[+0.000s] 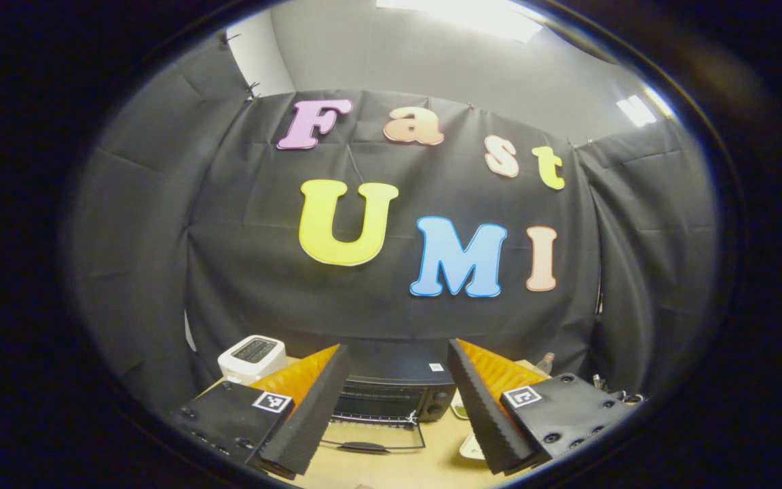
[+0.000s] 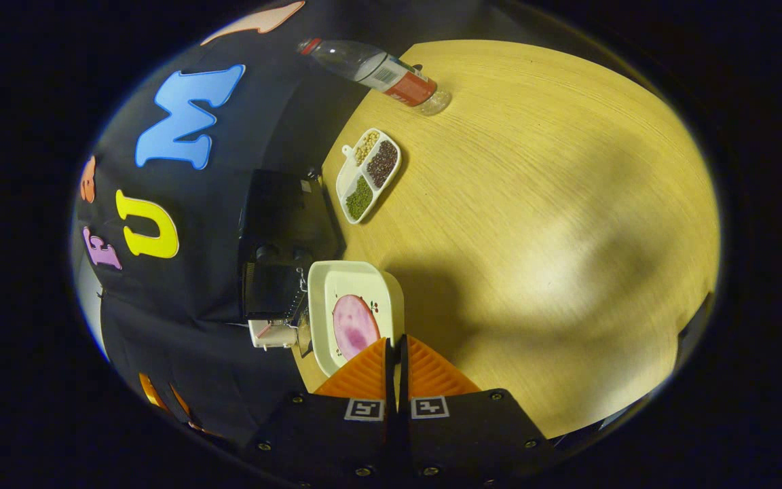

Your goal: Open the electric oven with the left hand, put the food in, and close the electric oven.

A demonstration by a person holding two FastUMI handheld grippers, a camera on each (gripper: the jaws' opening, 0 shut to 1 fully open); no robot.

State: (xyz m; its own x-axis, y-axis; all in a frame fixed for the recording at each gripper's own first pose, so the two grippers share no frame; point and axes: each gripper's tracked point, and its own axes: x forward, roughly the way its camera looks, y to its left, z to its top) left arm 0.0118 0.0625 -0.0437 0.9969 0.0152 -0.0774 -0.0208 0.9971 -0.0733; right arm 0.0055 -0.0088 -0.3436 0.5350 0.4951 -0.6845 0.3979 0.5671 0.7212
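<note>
The black electric oven [image 1: 391, 397] stands at the back of the wooden table, and its glass door [image 1: 372, 445] lies folded down flat in front of it. My left gripper [image 1: 398, 345] hangs open above and before the oven, with nothing between its fingers. In the right gripper view a white dish [image 2: 357, 285] carries a pink slice of food [image 2: 354, 326]. My right gripper [image 2: 395, 348] is shut on that dish's near rim. The dish sits right beside the oven [image 2: 282, 224]. The same dish [image 1: 471, 448] peeks out by my left gripper's right finger.
A white toaster [image 1: 252, 356] stands left of the oven. A divided dish of beans [image 2: 368, 173] and a plastic bottle [image 2: 384, 68] lie farther along the table by the cloth wall. The wooden tabletop [image 2: 533, 238] spreads wide to the right of the dish.
</note>
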